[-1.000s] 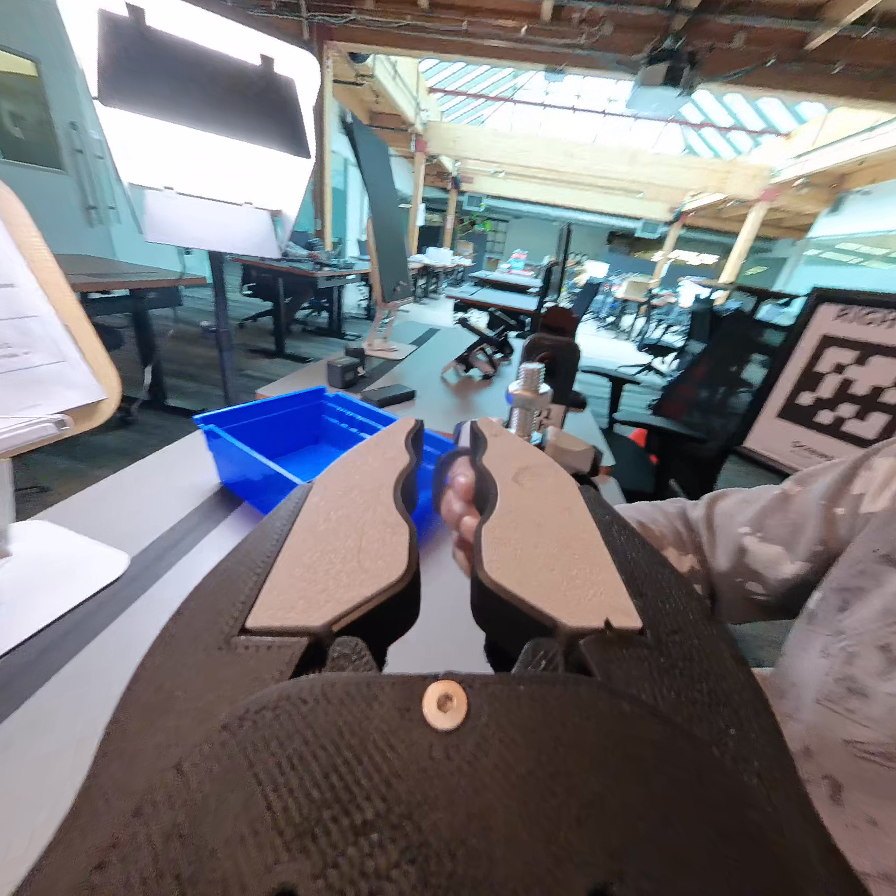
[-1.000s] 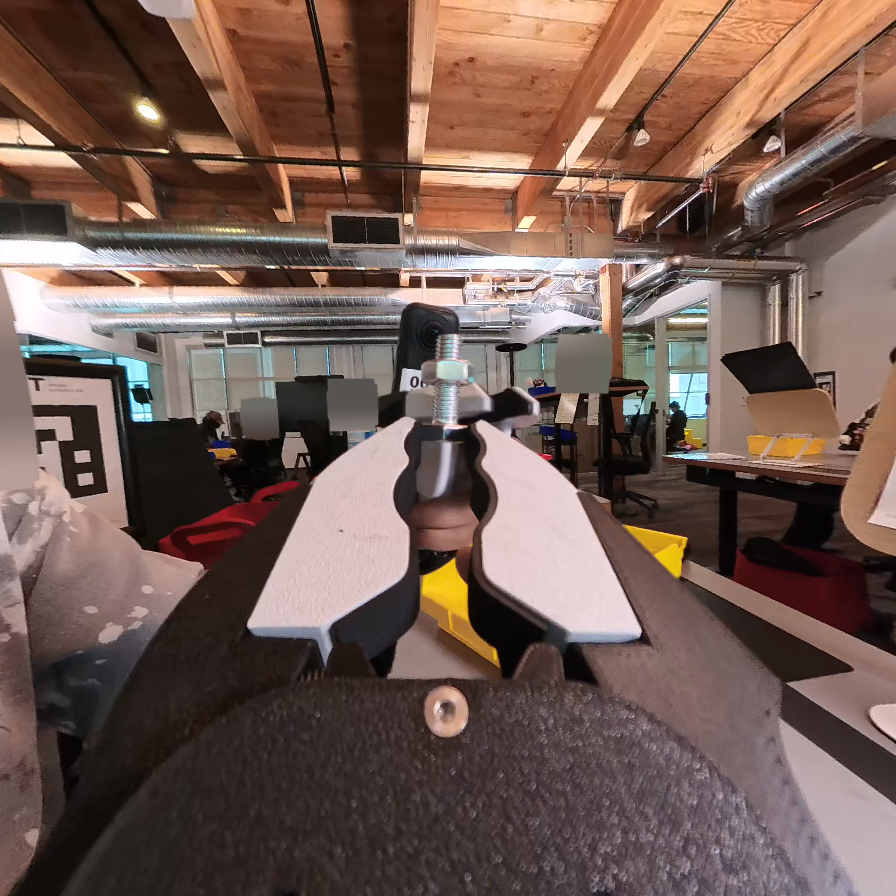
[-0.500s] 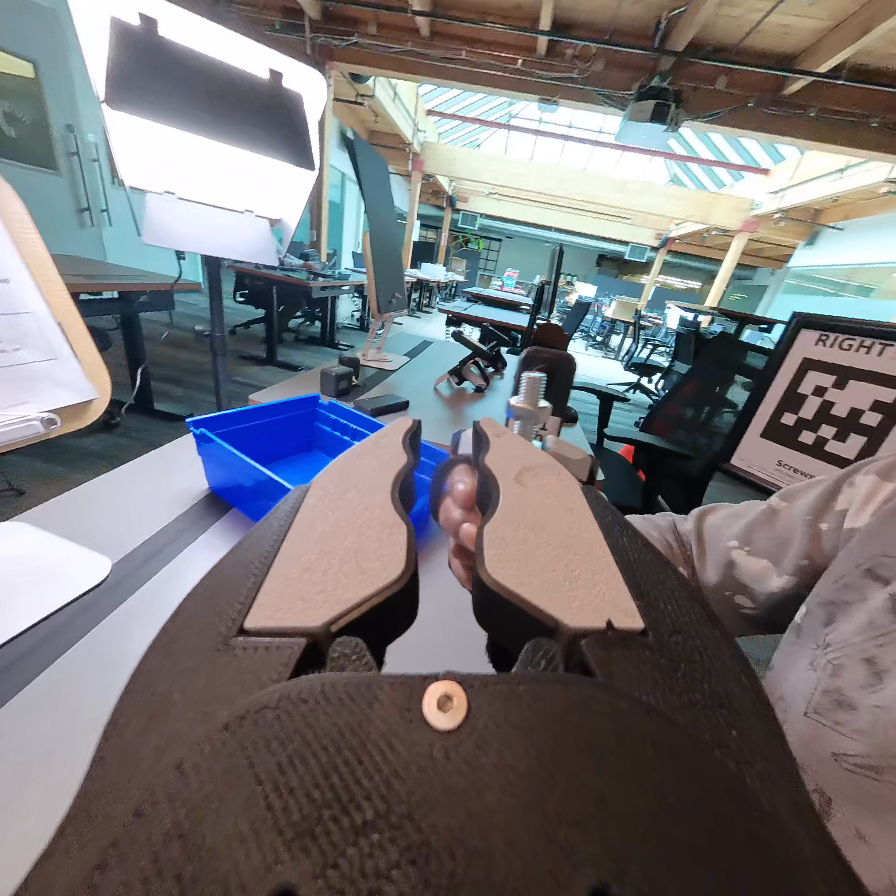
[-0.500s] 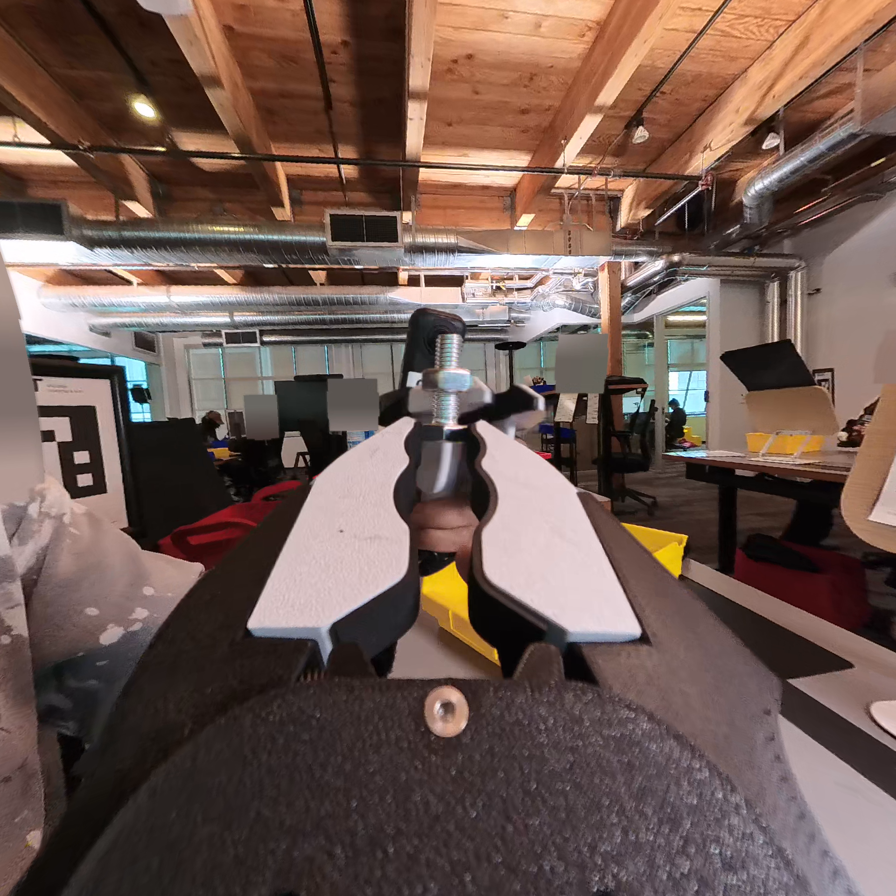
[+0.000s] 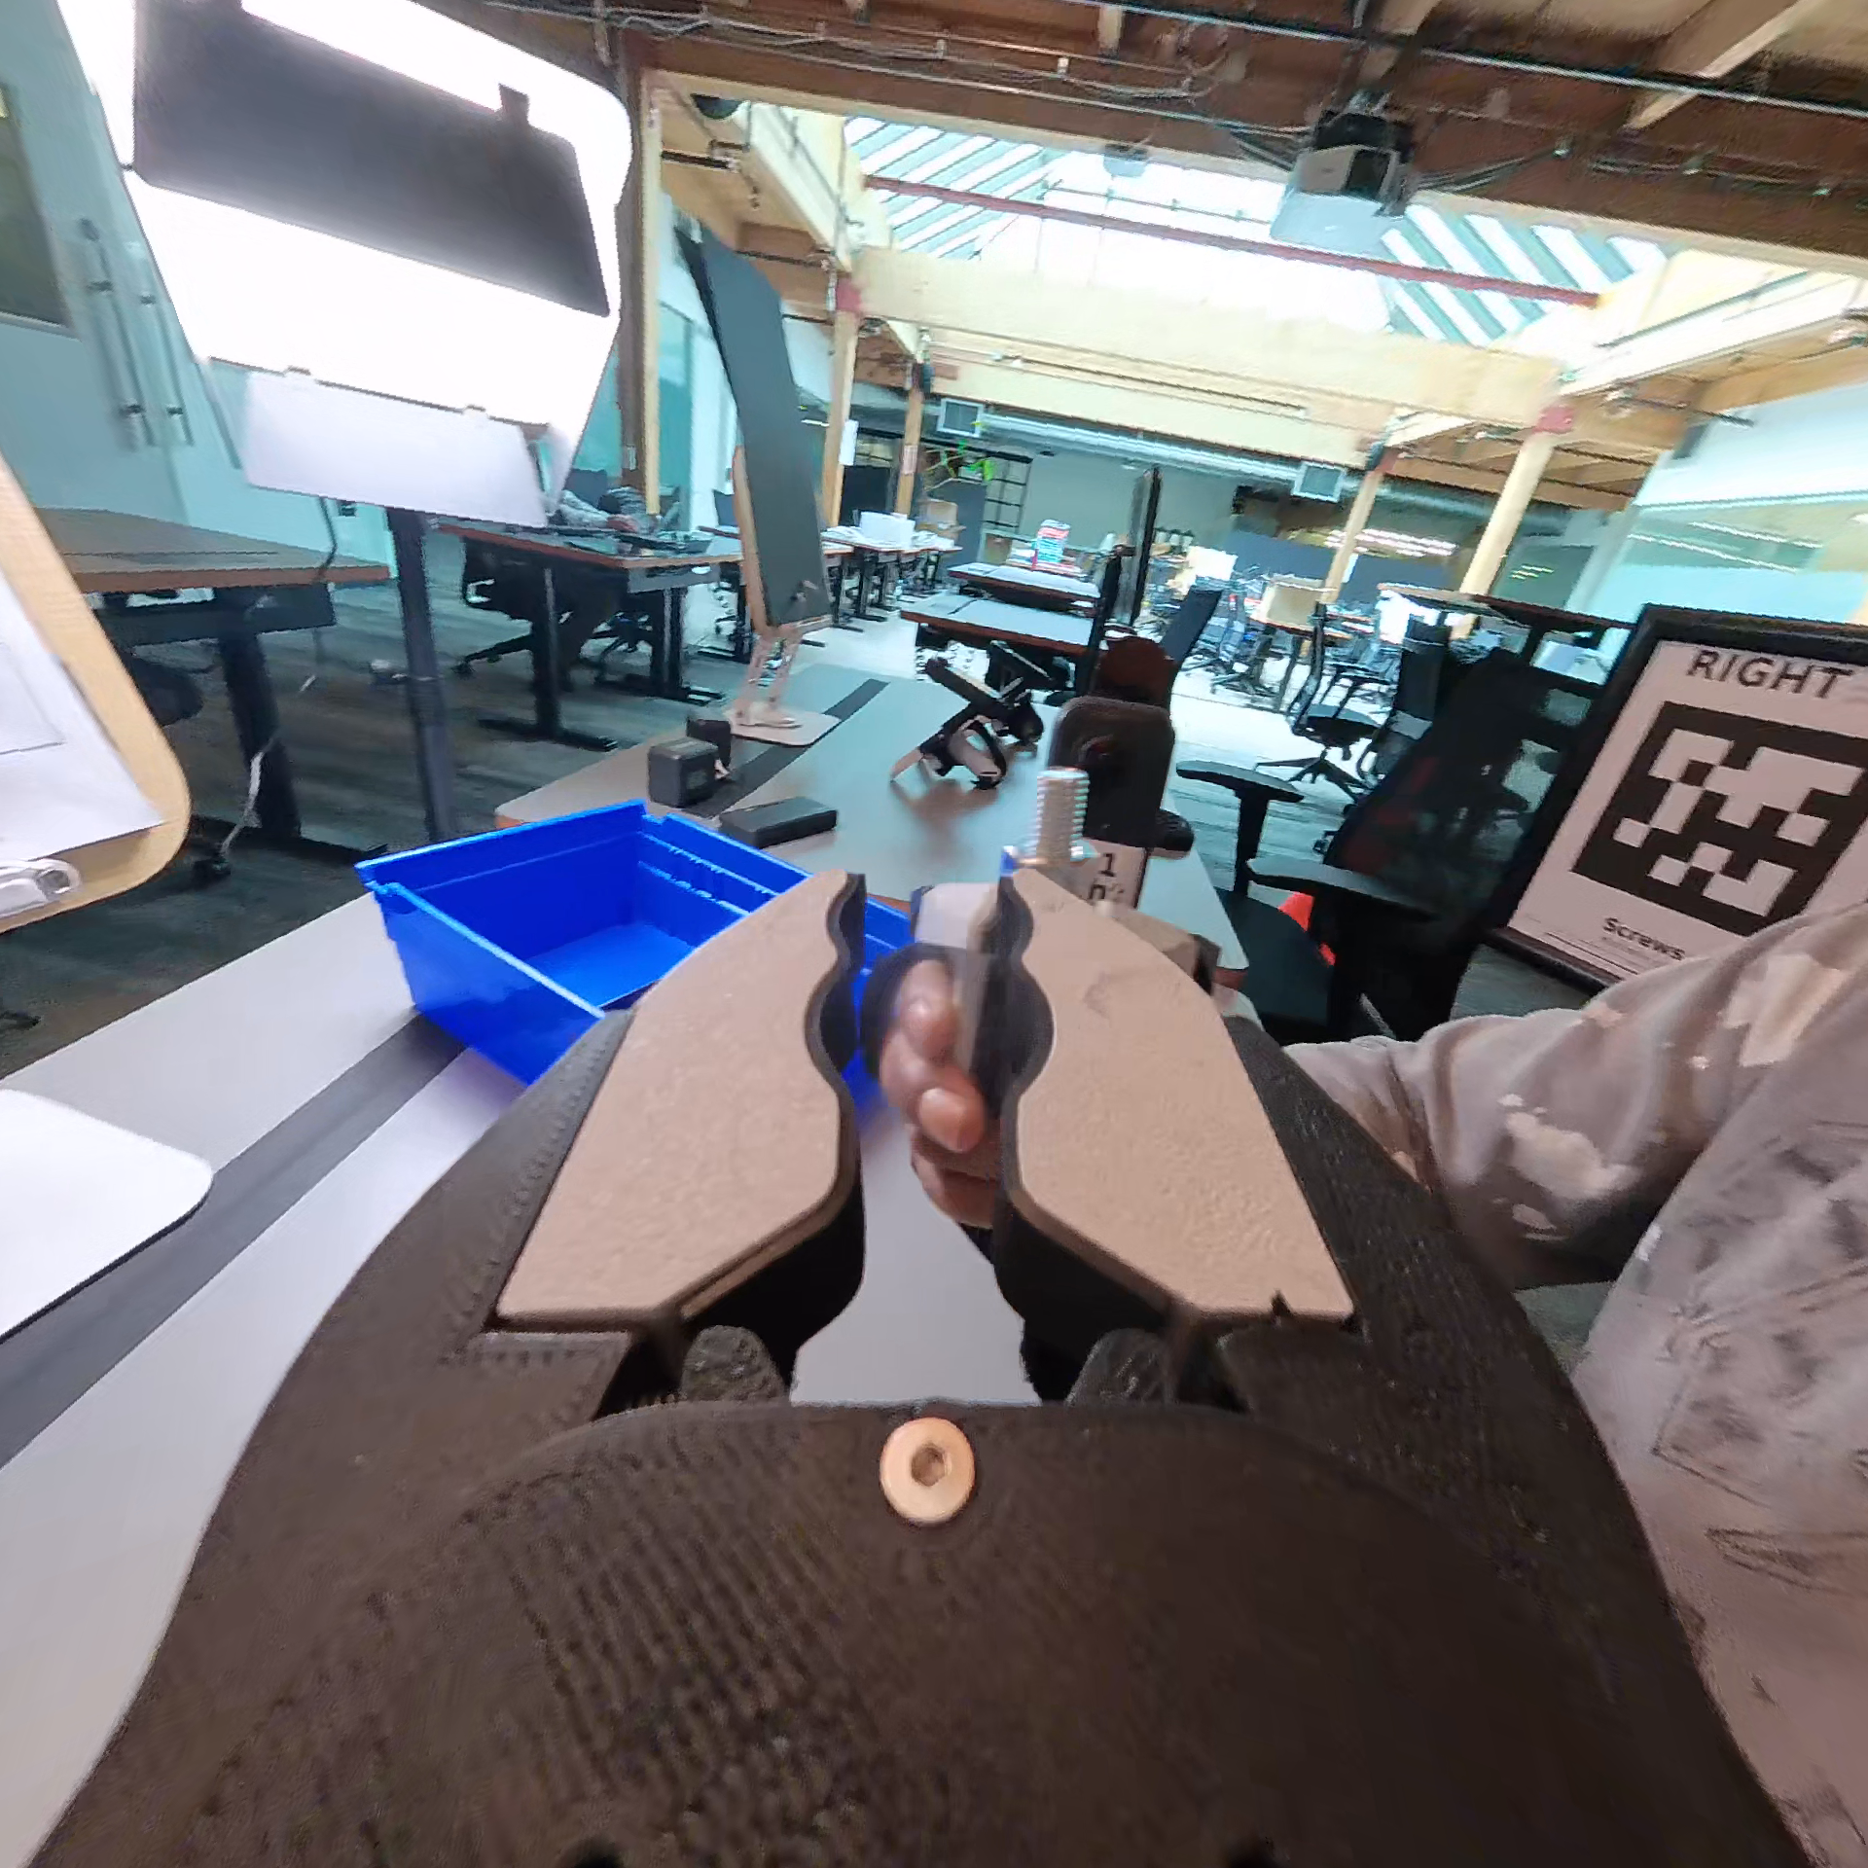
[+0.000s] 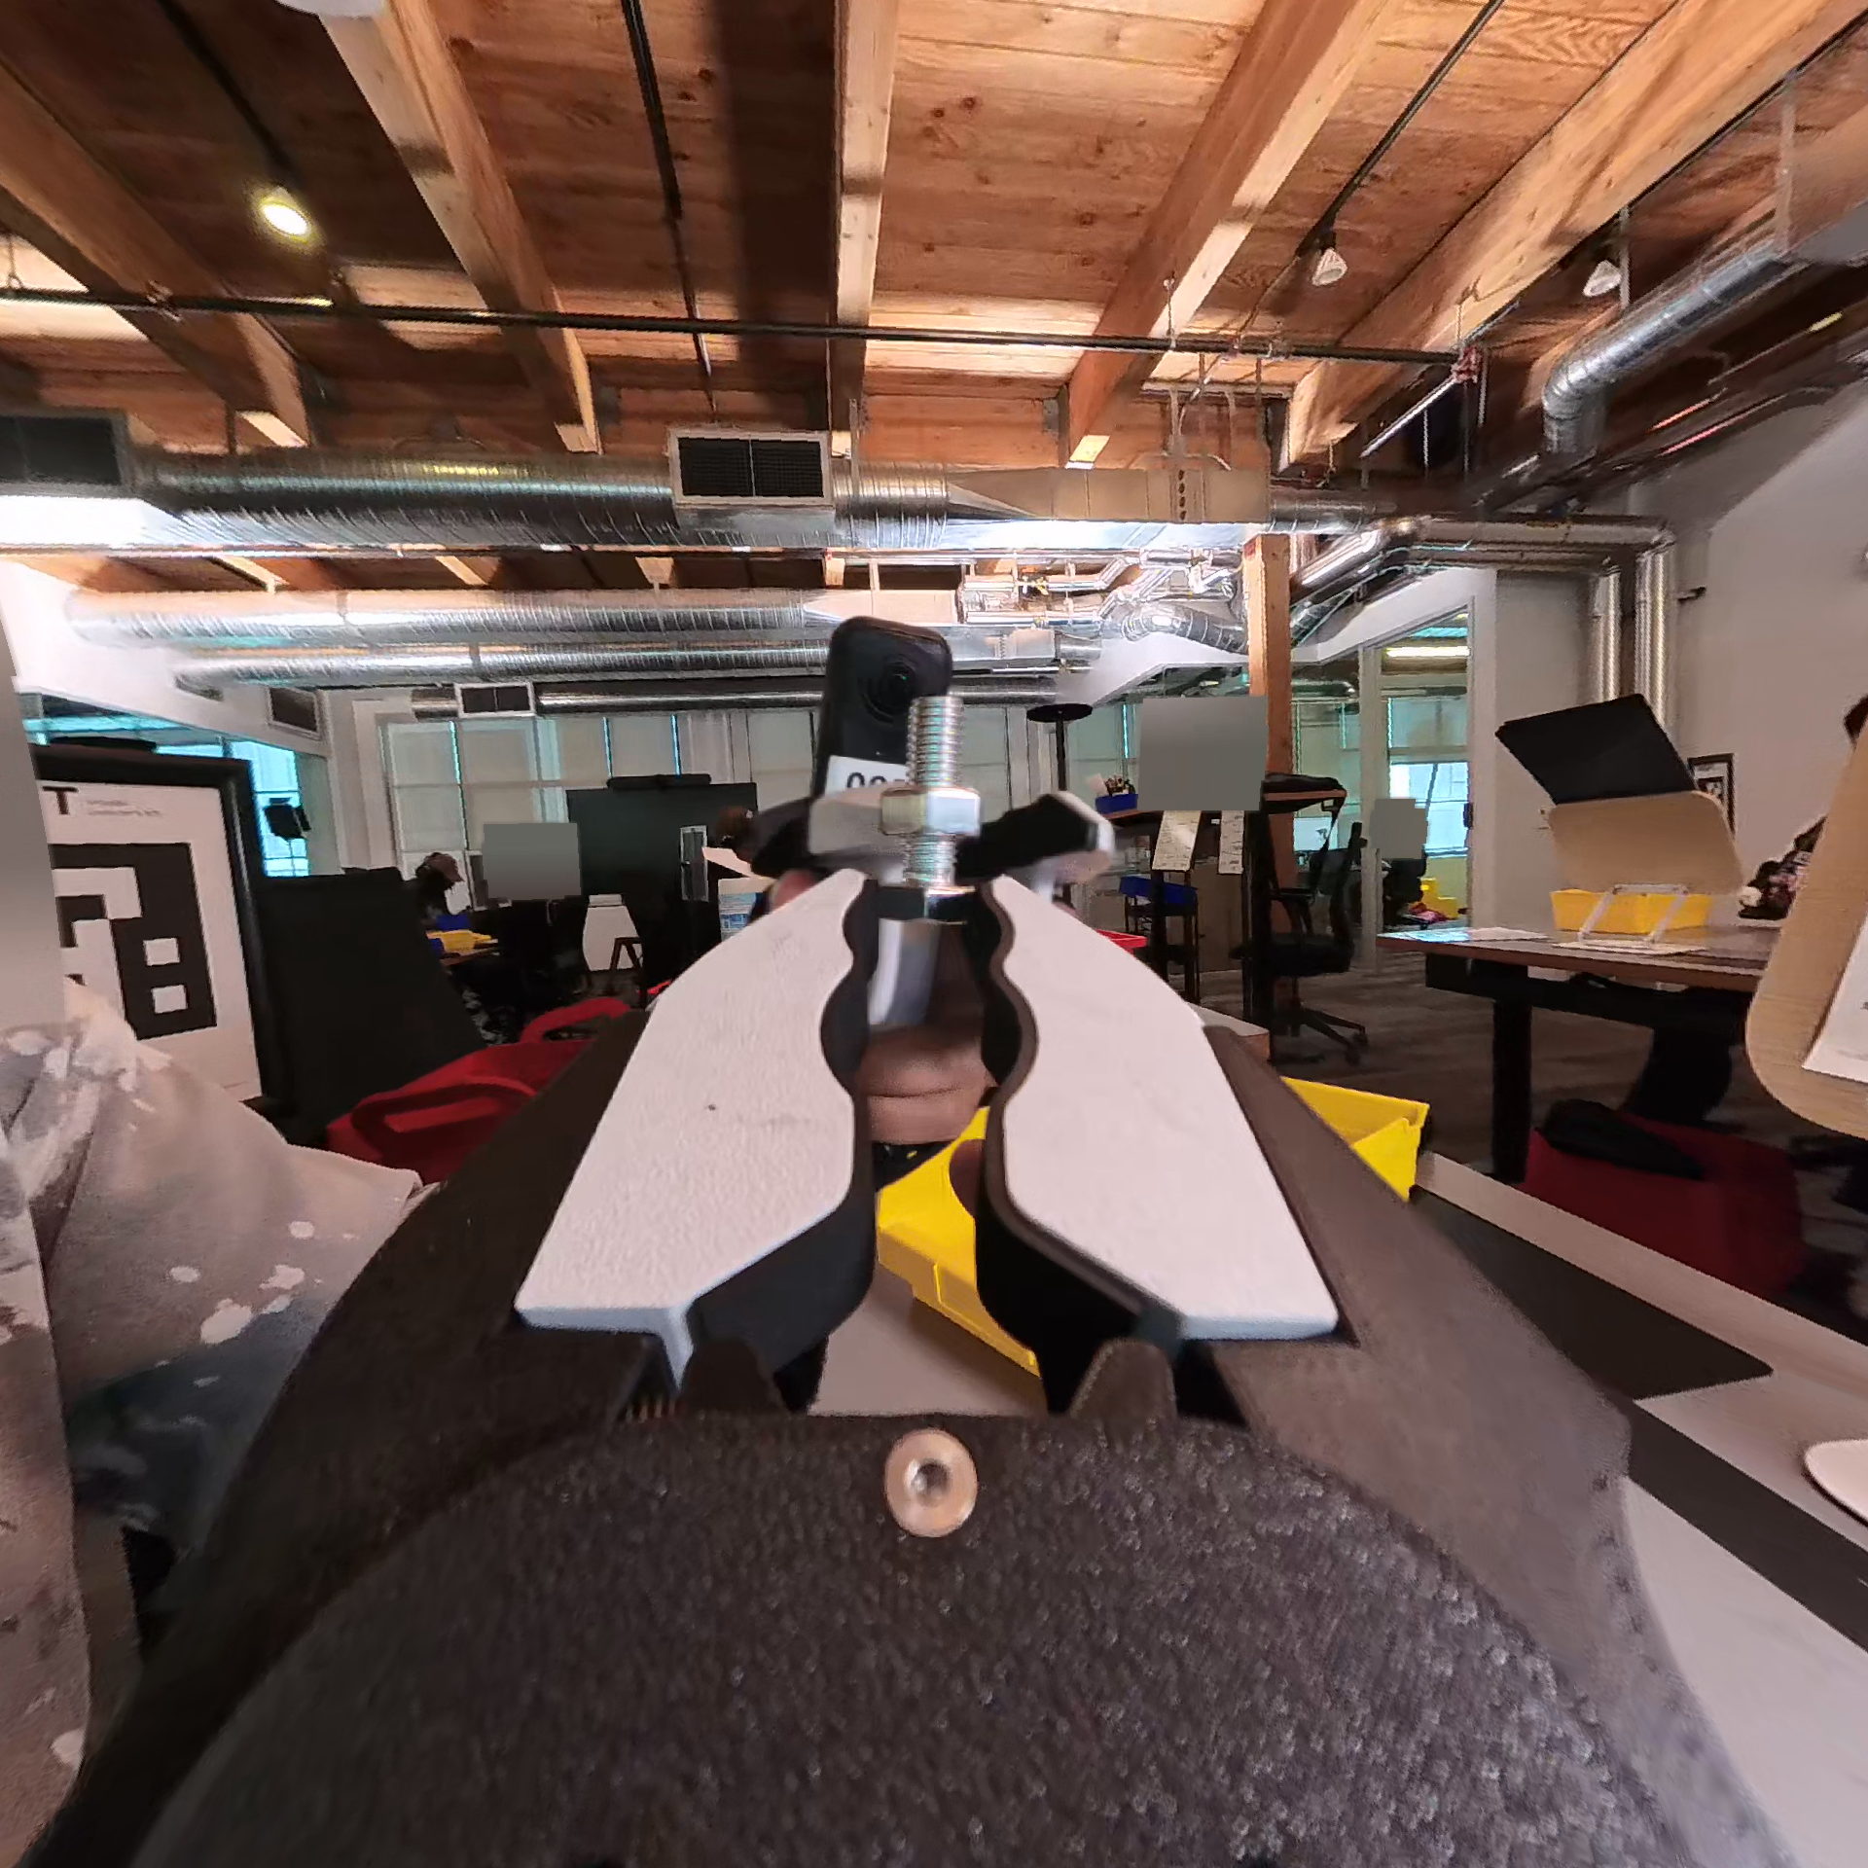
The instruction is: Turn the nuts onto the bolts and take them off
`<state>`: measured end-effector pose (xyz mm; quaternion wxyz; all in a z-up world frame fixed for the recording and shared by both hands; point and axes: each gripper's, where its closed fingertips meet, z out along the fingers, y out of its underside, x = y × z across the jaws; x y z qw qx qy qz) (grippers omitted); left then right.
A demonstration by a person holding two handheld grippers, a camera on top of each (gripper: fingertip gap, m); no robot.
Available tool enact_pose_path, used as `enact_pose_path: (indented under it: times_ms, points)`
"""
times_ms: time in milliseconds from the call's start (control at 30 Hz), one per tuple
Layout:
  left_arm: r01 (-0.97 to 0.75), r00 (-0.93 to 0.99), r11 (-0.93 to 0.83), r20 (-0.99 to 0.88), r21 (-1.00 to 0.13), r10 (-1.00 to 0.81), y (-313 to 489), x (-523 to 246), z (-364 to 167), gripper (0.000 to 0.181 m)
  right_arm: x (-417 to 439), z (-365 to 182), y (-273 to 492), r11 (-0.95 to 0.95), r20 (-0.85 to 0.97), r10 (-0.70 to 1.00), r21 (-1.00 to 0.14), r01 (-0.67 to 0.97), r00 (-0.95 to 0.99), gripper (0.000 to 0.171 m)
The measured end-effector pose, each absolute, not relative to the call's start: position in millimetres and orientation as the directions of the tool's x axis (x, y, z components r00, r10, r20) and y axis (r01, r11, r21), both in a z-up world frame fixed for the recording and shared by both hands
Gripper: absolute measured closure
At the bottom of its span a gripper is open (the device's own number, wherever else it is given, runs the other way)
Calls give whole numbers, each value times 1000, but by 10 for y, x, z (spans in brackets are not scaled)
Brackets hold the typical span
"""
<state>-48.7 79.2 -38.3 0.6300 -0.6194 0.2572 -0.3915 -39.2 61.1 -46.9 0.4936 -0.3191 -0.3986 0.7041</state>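
Right now right tool point(image 6: 928, 910) is clamped on the lower end of the upright silver threaded bolt point(image 6: 935, 738); the bolt head is mostly hidden between its white pads. Silver hex nut point(image 6: 930, 809) sits partway up the thread. Left tool point(image 5: 930, 895) has its tips either side of the nut, blurred. Can't tell if it's pinching the nut or loose.

In the left wrist view the nut is barely visible behind the right-hand pad. Black camera point(image 6: 879, 687) behind the bolt has a white sticker, half covered. Framed black-and-white code sign point(image 5: 1718, 809) has printed text and is cut off at the edge. Blue plastic bin point(image 5: 485, 970) and yellow plastic bin point(image 6: 1355, 1132) are on the grey bench point(image 5: 253, 1061), with the yellow one partly hidden.
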Motion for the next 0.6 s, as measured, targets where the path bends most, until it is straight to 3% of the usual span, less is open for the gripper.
enact_pose_path:
  times_ms: [167, 267, 600]
  points:
    - [150, 521, -76, 144, -986, -841, 725, -348, -394, 151, -432, -507, 623, -193, -67, 954, -884, -426, -293, 153]
    - [115, 649, -70, 128, -991, -750, 902, -538, -469, 169, -373, -471, 606, -217, -62, 940, -866, -450, -335, 154]
    - [160, 510, -88, 159, -983, -846, 712, -354, -393, 152, -419, -501, 632, -196, -67, 953, -881, -430, -297, 153]
